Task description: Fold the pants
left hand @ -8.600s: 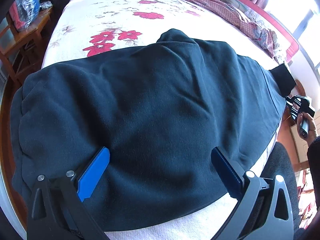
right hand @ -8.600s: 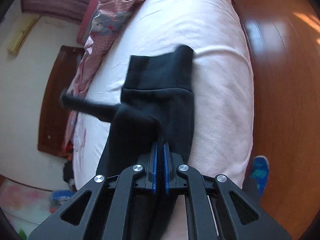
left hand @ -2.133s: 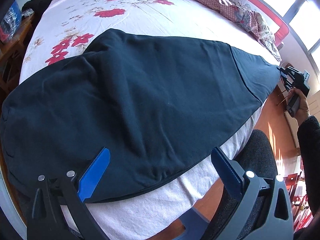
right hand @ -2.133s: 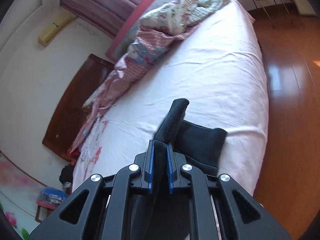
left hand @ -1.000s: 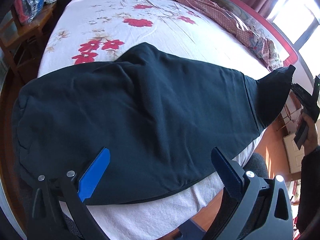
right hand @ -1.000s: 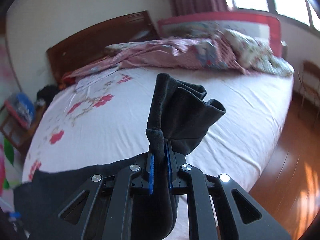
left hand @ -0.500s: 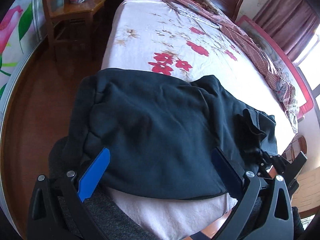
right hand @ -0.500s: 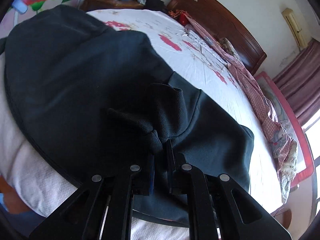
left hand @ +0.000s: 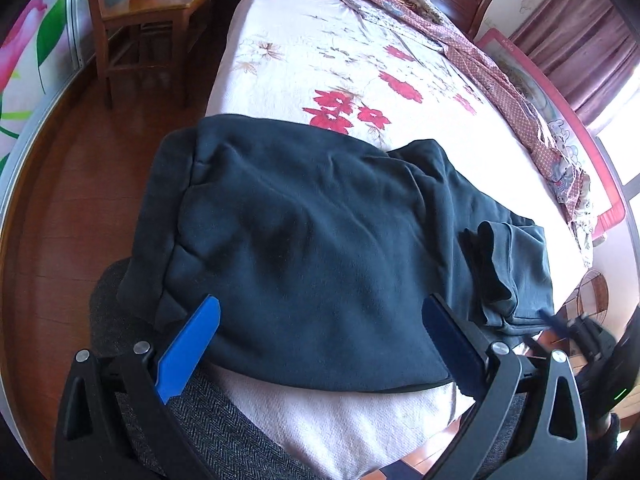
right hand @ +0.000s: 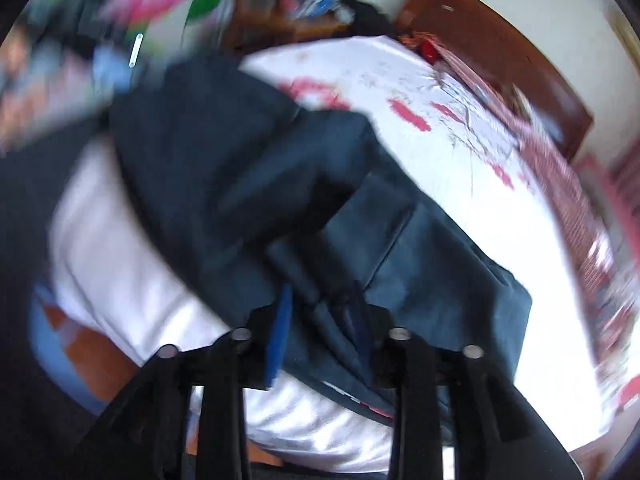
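pants (left hand: 320,248) lie doubled at the bed's (left hand: 340,60) near edge, cuff end loosely bunched. right hand-held gripper (right hand: 320,316) has just been opening, cloth between unclamped pads; left hand-held gripper (left hand: 320,340) open, empty. withdrawing could snag and undo the fold.

Left gripper (left hand: 320,344): black frame with triangular cut-outs, silver screws, flat blue pads (left hand: 188,350). Right gripper (right hand: 320,320): same black frame, four silver screws, blue pads; blurred. Grey herringbone trousers (left hand: 224,440) at near left. Dark sleeve (left hand: 624,356) at far right.
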Motion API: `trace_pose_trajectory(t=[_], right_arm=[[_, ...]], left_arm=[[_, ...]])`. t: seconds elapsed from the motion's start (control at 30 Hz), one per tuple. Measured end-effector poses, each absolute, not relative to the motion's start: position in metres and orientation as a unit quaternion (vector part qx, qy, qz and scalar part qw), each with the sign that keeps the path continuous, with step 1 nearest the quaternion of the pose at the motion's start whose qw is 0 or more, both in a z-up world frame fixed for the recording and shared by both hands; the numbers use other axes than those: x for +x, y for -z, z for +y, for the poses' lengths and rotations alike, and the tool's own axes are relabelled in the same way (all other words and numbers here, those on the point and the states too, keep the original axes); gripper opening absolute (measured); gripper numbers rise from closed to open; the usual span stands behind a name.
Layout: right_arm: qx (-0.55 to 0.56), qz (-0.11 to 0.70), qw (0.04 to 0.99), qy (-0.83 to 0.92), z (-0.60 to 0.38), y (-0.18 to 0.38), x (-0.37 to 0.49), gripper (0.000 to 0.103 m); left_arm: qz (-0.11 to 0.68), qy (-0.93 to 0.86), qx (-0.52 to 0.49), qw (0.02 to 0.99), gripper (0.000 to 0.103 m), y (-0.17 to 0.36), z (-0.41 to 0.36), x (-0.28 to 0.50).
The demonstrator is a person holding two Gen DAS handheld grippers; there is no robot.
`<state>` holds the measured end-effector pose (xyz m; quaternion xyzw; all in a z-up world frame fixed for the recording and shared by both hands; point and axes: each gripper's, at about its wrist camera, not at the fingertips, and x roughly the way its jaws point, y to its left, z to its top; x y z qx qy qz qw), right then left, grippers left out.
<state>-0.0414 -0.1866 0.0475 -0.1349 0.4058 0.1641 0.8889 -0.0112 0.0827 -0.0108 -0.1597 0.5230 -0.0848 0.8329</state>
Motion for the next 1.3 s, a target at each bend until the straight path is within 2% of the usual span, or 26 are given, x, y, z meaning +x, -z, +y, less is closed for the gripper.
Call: trace_pose_trajectory(t=[0.17,0.27,0.33,0.4,0.43,0.53,0.6,0.7,0.8,0.9,0.97,1.07,1.17,1.23,1.27,1.3], right_arm=[[0.041,0.408,0.912,0.004,-0.277,-0.05,0.013,0.05],[-0.072,0.42,0.903,0.059,-0.249,-0.018,0.03,0.05],[-0.092,0.464,0.881,0.003,-0.223,0.019,0.032,0.05],[-0.239,0.413,0.879,0.018,-0.177,0.035,0.006,0.047],[-0.263,0.411,0.873,0.012,-0.17,0.032,-0.001,0.047],[-0.184,0.401,0.897,-0.022,-0.187,-0.002,-0.012,0.048],[-0.133,0.387,0.912,0.014,-0.206,-0.016,0.001,0.048],[0.004,0.415,0.907,0.065,-0.252,-0.009,0.031,0.048],[-0.043,0.457,0.885,0.072,-0.242,0.025,0.051,0.048],[-0.079,0.439,0.894,0.05,-0.231,0.023,0.042,0.048],[0.019,0.427,0.904,-0.016,-0.25,0.004,0.029,0.048],[0.049,0.406,0.909,0.075,-0.273,-0.007,0.035,0.048],[0.0,0.446,0.886,0.127,-0.274,0.021,0.065,0.048],[-0.076,0.436,0.885,0.143,-0.252,0.026,0.076,0.05],[-0.091,0.431,0.889,0.128,-0.244,0.021,0.075,0.05],[-0.059,0.425,0.898,0.097,-0.248,0.012,0.074,0.05]], left_arm=[[0.526,0.091,-0.166,0.829,0.101,0.013,0.079,-0.012],[0.523,0.095,-0.166,0.83,0.101,0.012,0.077,-0.014],[0.526,0.093,-0.168,0.828,0.101,0.013,0.078,-0.015],[0.529,0.092,-0.173,0.826,0.101,0.014,0.082,-0.017],[0.529,0.09,-0.173,0.826,0.101,0.013,0.084,-0.018],[0.526,0.084,-0.167,0.83,0.101,0.013,0.093,-0.02],[0.532,0.076,-0.173,0.825,0.101,0.018,0.098,-0.019],[0.54,0.069,-0.186,0.818,0.101,0.023,0.102,-0.018],[0.536,0.074,-0.184,0.82,0.101,0.021,0.099,-0.019],[0.537,0.079,-0.185,0.819,0.101,0.021,0.097,-0.02],[0.537,0.079,-0.188,0.818,0.101,0.022,0.097,-0.02],[0.541,0.077,-0.192,0.815,0.101,0.026,0.098,-0.019],[0.543,0.077,-0.196,0.813,0.101,0.028,0.098,-0.018],[0.542,0.08,-0.195,0.814,0.101,0.026,0.097,-0.019],[0.54,0.081,-0.195,0.815,0.101,0.025,0.097,-0.02],[0.539,0.082,-0.193,0.816,0.101,0.024,0.097,-0.02]])
